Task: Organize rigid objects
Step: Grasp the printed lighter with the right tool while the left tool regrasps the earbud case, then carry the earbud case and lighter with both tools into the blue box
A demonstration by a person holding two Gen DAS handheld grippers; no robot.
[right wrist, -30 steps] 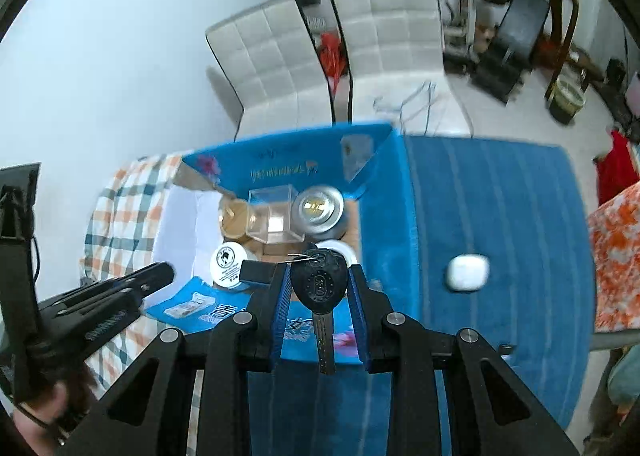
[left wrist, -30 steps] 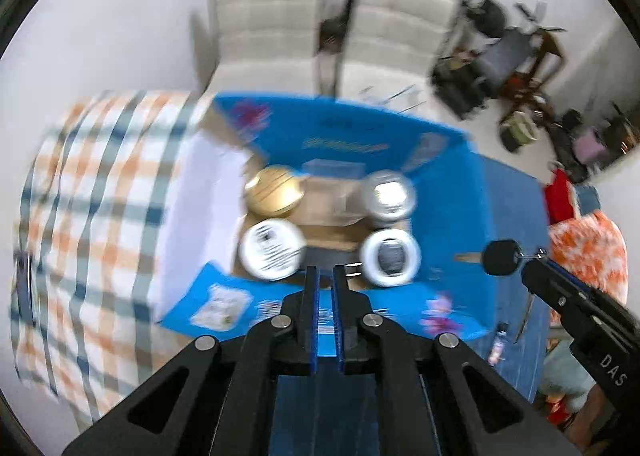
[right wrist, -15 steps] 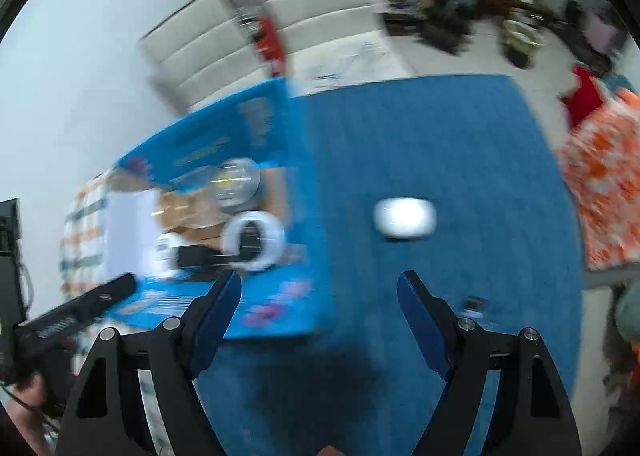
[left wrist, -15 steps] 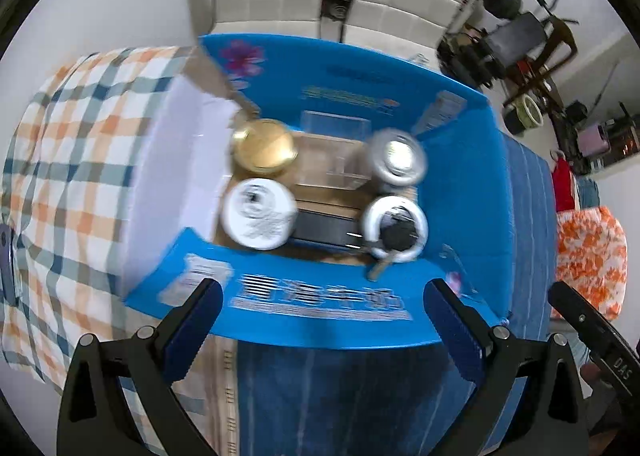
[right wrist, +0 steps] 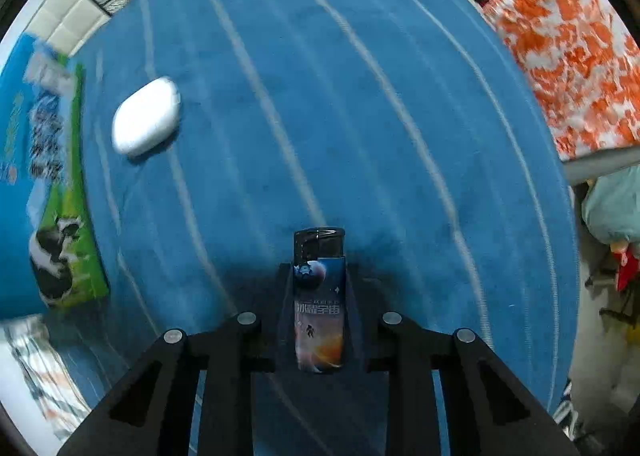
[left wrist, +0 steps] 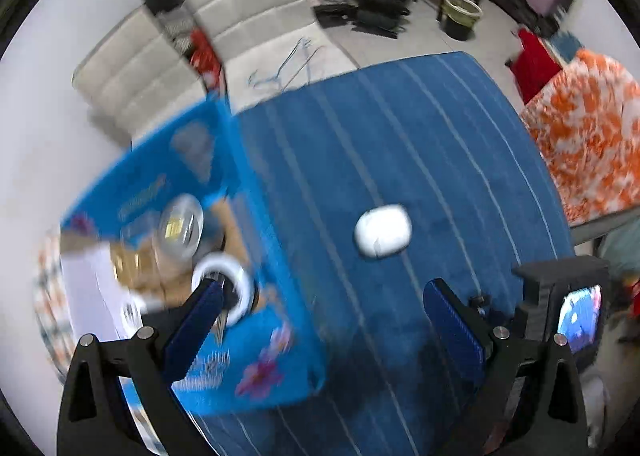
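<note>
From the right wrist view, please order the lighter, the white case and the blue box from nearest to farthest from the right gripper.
1. Lighter: between the fingers of the right gripper, which is shut on it.
2. White case: on the blue cloth, up and to the left.
3. Blue box: at the far left edge, beyond the case.

A lighter [right wrist: 319, 304] with a black cap and a space-themed printed sleeve stood clamped between black fingers over the blue striped cloth. A white rounded case [left wrist: 383, 231] lay flat on that cloth, near the blue box [left wrist: 256, 352] holding round tins.
</note>
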